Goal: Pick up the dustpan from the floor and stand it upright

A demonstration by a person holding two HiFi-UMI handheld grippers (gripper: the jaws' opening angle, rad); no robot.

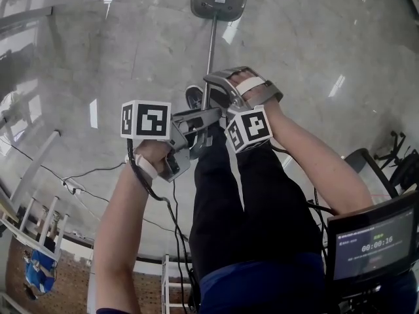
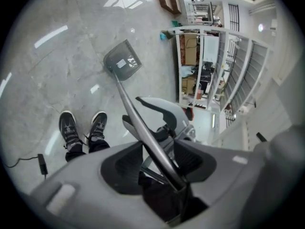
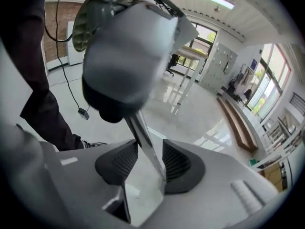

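**A:** The left tool (image 2: 157,163) had its jaws spread. The dustpan's (image 2: 123,61) handle (image 2: 138,123) ran between the pads (image 2: 121,168), apparently unpinched.

**B:** And the right tool (image 3: 145,163)?

**A:** Also spread, with the handle between its pads and leaning close to one of them.

**B:** Where was the dustpan?

**A:** Its pan sat on the floor (image 2: 62,66) ahead of the person's shoes (image 2: 97,128). The long axis ran near vertical, pan down and grip end up at the tools.

**B:** Which step was it?

**A:** Letting go, I'd judge, since it looked stood up. The next move called for drawing both tools clear without nudging the handle, or it might topple.
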